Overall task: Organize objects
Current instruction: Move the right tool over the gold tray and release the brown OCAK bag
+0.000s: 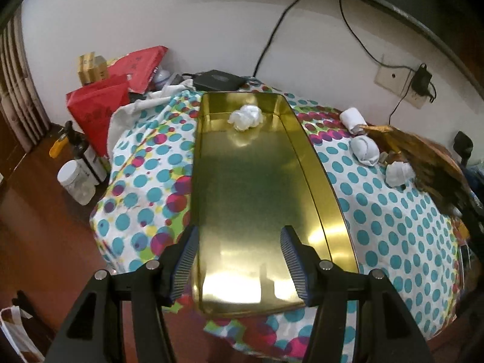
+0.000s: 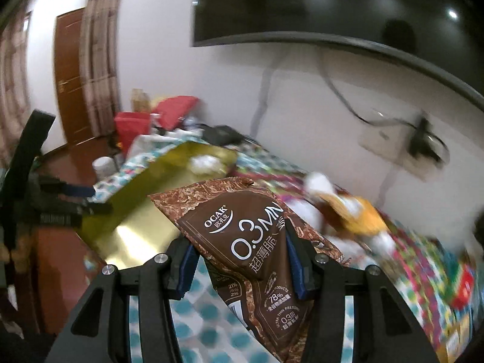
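Note:
A long gold metal tray [image 1: 266, 296] lies on the polka-dot cloth, with one crumpled white paper ball [image 1: 245, 117] at its far end. My left gripper [image 1: 239, 236] is open and empty over the tray's near end. My right gripper [image 2: 239, 236] is shut on a brown OCAK snack bag [image 2: 242, 242], held above the cloth to the right of the tray [image 2: 136, 211]. The paper ball [image 2: 205, 161] shows blurred in the right wrist view. The left gripper [image 2: 69, 202] appears at that view's left edge.
Three white rolled wads [image 1: 364, 148] and a brown-gold wrapper [image 1: 423, 157] lie right of the tray. Red bags [image 1: 99, 106], jars [image 1: 75, 181] and bottles stand on the wooden surface at left. A black box [image 1: 219, 80], cables and a wall socket [image 1: 402, 81] are behind.

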`<control>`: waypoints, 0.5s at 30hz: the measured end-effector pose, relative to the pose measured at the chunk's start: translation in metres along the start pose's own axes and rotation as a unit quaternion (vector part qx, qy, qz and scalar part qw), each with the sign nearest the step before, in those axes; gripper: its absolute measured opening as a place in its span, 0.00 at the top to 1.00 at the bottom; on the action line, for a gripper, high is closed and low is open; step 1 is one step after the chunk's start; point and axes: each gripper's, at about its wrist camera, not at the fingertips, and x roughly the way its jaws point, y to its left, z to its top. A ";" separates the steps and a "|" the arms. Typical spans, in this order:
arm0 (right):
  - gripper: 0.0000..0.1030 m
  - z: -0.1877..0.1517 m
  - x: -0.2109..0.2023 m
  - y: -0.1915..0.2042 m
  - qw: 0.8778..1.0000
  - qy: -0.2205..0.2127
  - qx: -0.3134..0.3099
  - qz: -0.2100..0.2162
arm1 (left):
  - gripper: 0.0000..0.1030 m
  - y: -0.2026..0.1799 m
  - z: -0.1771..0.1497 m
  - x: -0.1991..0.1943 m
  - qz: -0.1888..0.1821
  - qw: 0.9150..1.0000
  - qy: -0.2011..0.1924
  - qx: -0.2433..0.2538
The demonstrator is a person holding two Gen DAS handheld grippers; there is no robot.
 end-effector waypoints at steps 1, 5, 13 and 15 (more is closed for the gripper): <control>0.54 0.006 0.006 0.007 1.000 0.002 -0.005 0.010 | 0.44 0.003 -0.002 -0.003 0.004 1.000 -0.003 -0.002; 0.54 0.038 0.047 0.047 0.998 0.014 -0.041 0.040 | 0.44 0.018 -0.006 -0.015 0.018 1.000 -0.015 -0.014; 0.54 0.079 0.149 0.103 0.990 0.102 -0.079 0.053 | 0.44 0.046 -0.011 -0.021 0.029 0.999 -0.019 -0.032; 0.54 0.085 0.169 0.109 0.989 0.119 -0.079 0.048 | 0.44 0.052 -0.013 -0.019 0.025 0.999 -0.016 -0.038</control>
